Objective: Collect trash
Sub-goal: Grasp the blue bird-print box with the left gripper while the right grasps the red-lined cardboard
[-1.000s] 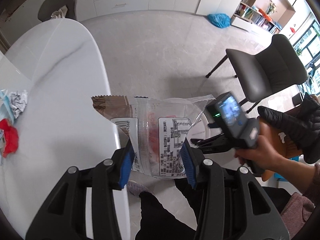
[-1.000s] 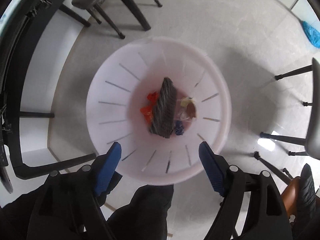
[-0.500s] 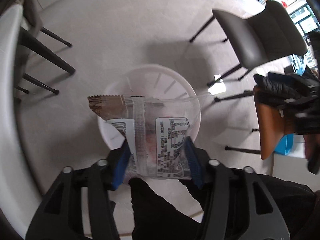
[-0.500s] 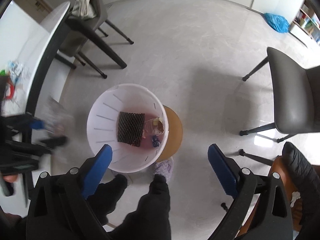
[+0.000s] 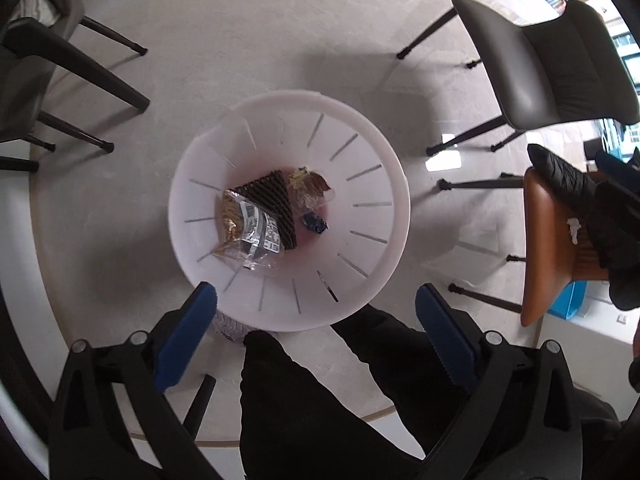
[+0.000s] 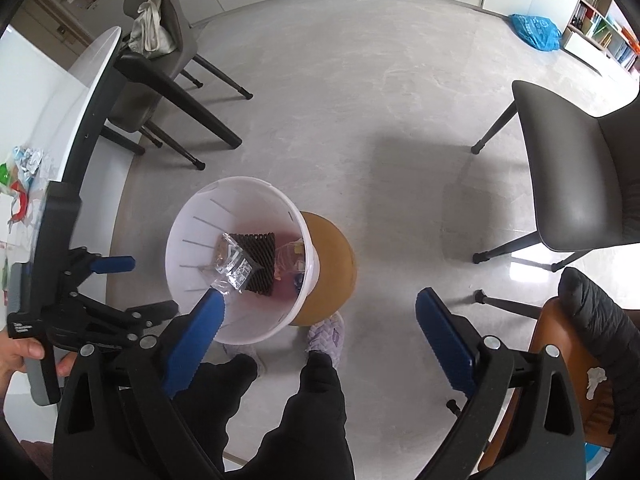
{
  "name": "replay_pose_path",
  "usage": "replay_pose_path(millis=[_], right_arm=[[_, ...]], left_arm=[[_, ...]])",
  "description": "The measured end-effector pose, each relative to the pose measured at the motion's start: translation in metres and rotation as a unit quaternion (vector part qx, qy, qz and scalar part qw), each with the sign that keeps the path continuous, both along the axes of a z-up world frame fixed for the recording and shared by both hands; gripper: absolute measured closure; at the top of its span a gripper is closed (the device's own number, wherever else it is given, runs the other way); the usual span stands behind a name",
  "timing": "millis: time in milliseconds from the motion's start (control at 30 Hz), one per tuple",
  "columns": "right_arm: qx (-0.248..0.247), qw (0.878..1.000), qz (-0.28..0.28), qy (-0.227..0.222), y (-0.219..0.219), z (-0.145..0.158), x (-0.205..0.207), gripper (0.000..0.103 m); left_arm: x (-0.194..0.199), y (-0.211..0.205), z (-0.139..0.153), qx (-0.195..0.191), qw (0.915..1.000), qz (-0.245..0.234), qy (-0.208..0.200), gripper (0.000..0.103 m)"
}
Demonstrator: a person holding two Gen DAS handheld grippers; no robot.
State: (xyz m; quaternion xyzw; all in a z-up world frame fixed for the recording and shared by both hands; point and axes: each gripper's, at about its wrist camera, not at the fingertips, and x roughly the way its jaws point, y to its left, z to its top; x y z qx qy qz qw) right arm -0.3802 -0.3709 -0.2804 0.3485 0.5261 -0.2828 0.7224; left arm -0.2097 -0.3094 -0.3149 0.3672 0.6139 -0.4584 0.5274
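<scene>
I see the clear snack wrapper [image 5: 250,232], crumpled, with a barcode label too small to read, lying in the white bin [image 5: 372,272] against black mesh foam [image 5: 272,200]. My left gripper [image 5: 316,320] is opening, nothing between its pads; my right gripper [image 6: 320,320] stands wide, empty. A grey chair [image 5: 560,68] sits at two o'clock.

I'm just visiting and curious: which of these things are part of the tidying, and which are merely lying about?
Part of the job:
white bin
clear snack wrapper
black mesh piece
scraps on the table
left gripper, opening, nothing between its jaws

Just there:
grey chair
blue bag
black jacket
</scene>
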Motion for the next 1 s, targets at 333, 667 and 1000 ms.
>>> replay_pose_path(millis=[333,667,1000], right_arm=[[-0.040,0.998,0.037,-0.026,0.006,0.060,0.029,0.006],[-0.091,0.981,0.135,-0.107,0.043,0.147,0.120,0.002],[-0.080,0.953,0.255,-0.141,0.113,0.166,0.235,0.002]], left_arm=[[0.027,0.025,0.131,-0.079,0.9916,0.056,-0.086,0.008],[0.099,0.114,0.225,-0.127,0.9620,0.172,-0.170,0.008],[0.178,0.218,0.225,-0.112,0.9271,0.294,-0.204,0.008]])
